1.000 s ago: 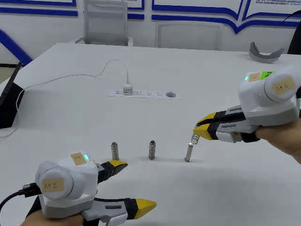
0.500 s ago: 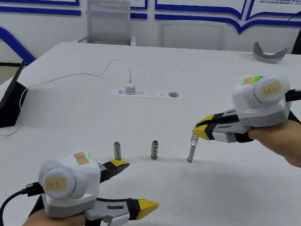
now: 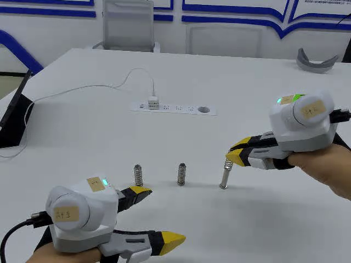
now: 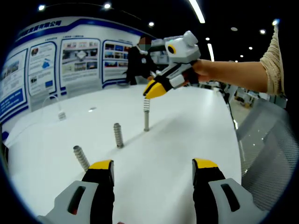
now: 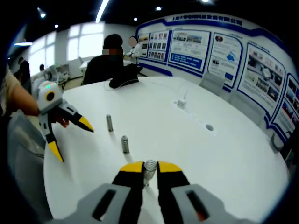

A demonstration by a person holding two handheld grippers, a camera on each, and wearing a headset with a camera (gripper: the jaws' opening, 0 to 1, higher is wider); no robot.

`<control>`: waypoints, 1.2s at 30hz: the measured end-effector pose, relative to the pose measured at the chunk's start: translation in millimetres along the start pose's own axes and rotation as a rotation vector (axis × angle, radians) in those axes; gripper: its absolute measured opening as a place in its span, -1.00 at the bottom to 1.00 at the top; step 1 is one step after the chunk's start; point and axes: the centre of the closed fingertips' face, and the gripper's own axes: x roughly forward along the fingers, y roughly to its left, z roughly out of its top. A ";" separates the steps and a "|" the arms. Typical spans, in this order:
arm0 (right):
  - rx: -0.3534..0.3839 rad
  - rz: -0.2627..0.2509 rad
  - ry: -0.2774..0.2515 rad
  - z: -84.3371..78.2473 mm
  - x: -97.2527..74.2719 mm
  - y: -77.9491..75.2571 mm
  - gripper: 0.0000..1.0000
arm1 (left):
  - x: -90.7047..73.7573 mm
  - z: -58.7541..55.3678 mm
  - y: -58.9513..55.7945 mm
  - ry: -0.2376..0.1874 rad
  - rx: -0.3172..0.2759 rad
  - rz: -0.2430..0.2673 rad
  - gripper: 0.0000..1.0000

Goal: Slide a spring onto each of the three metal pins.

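Right claw [image 3: 231, 153] around spring [image 3: 228, 163], seemingly atop pin [image 3: 224, 179]

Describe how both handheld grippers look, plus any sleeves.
Left gripper and right gripper match: white-grey pistol-shaped bodies, black jaws with yellow tips, tan handwritten labels, green lights. A black cable trails from the left. A beige knit sleeve covers the right upper arm.

A white table [image 3: 82, 131] spans the head view. At upper centre lies a white power strip [image 3: 181, 109] with a white plug [image 3: 153, 102] in its left end. The plug's cable [image 3: 77, 87] trails toward the left edge. A grey chair [image 3: 127, 24] stands at the top, and a grey curved band [image 3: 315, 66] lies at upper right.
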 end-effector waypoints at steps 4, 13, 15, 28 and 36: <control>0.004 -0.003 0.004 -2.8 1.7 -0.1 -0.77 | -0.2 -0.4 0.1 0.001 -0.001 -0.001 0.38; 0.025 -0.015 0.004 -11.1 8.2 -1.7 -0.77 | 1.0 -1.2 -1.0 0.004 0.001 -0.004 0.37; 0.026 -0.017 0.006 -14.0 10.4 -1.6 -0.77 | 1.0 -0.8 -1.1 0.004 0.001 -0.004 0.37; 0.035 -0.021 0.021 -25.5 21.0 0.9 -0.77 | 1.0 -1.6 -1.6 0.006 -0.001 -0.003 0.36; 0.040 -0.025 0.034 -32.4 25.2 0.5 -0.76 | 0.9 -2.0 -1.5 0.007 -0.003 -0.001 0.35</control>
